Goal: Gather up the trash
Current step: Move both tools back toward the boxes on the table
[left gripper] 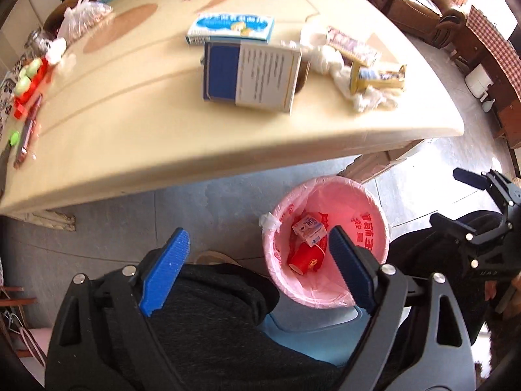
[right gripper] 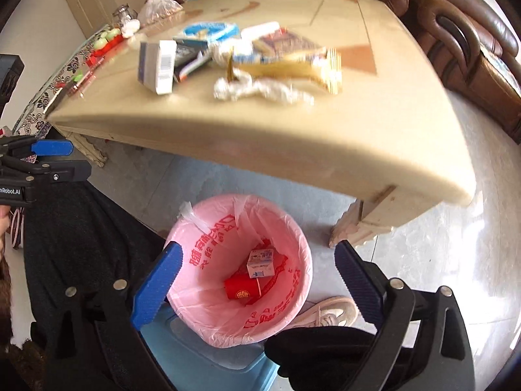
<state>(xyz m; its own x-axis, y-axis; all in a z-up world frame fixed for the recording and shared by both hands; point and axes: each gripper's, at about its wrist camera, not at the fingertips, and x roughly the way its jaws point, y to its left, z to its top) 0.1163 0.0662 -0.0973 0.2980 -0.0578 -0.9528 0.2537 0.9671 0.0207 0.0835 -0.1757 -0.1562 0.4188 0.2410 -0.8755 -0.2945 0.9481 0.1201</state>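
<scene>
A carton and red cup lie in your pink-lined bin; both grippers hover above it, jaws open and empty.

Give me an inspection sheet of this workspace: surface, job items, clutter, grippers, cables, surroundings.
Surface: beige table, glossy, with brown patterns.
Job's things: blue-and-white box, light blue carton, crumpled white wrap and yellow wrappers lie on the table; pink-lined trash bin stands on the floor beside the table and holds a red cup and a small milk carton.
Clutter: red and green toy, tied plastic bag, pens at the table's edge.
Grippers: left gripper open, empty, above the bin; right gripper open, empty, above the bin.
Cables: nothing seen.
Surroundings: brown leather sofa, tiled floor, blue stool, a shoe.
</scene>
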